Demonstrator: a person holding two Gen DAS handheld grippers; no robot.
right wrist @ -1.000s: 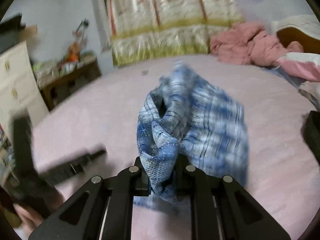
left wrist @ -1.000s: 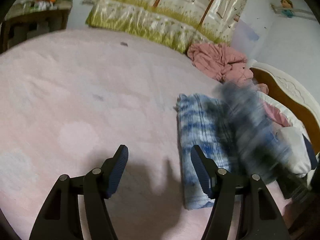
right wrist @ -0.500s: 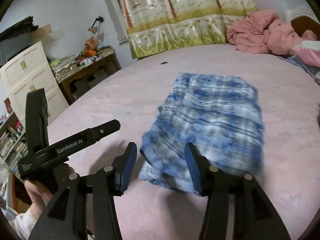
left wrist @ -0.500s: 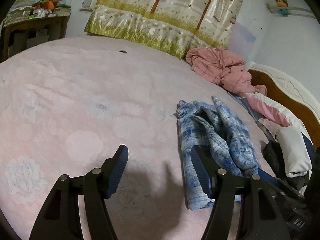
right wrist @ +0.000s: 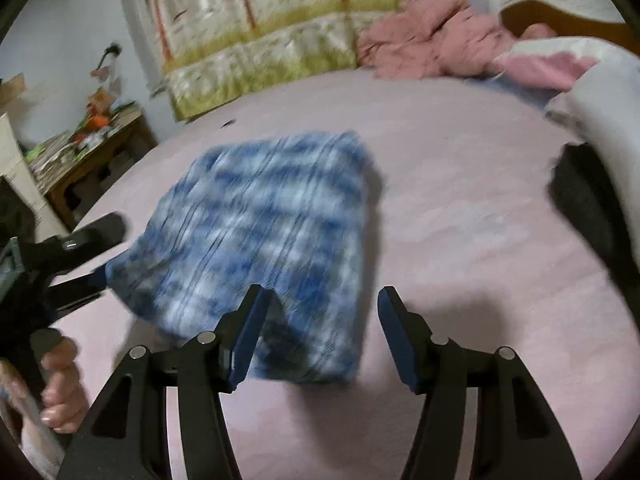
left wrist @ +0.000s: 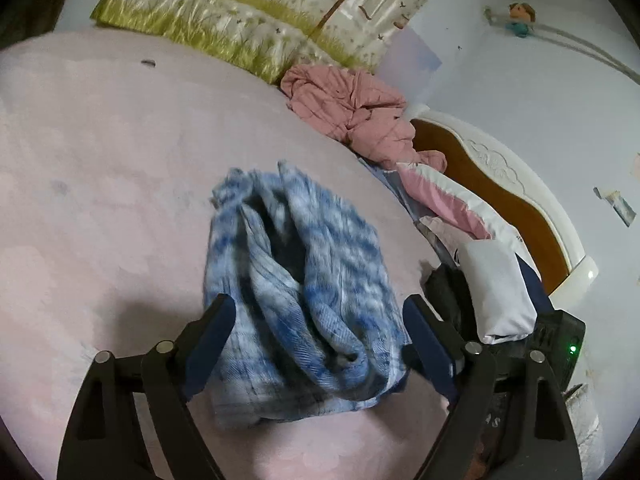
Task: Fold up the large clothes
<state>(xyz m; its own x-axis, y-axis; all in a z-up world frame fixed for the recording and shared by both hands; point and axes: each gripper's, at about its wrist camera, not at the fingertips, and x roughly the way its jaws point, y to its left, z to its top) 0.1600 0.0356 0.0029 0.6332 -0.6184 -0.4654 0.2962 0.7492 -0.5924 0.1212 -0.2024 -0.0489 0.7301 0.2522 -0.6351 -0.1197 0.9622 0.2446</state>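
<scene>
The blue checked shirt [right wrist: 264,240] lies folded on the pink bed cover [right wrist: 460,208], in the middle of both views. The left gripper [left wrist: 316,336] is wide, its tips on either side of the shirt's near end. The right gripper [right wrist: 320,328] is opening and holds nothing.

— Where does the folded blue-and-white plaid garment [left wrist: 296,292] lie?
— On the pink bed [left wrist: 100,184], between the left claw's [left wrist: 316,336] fingers.
— And behind it?
— A crumpled pink quilted jacket [left wrist: 352,116], by the tree-print curtain [left wrist: 256,20]; white folded cloth [left wrist: 496,292] to the right.
</scene>
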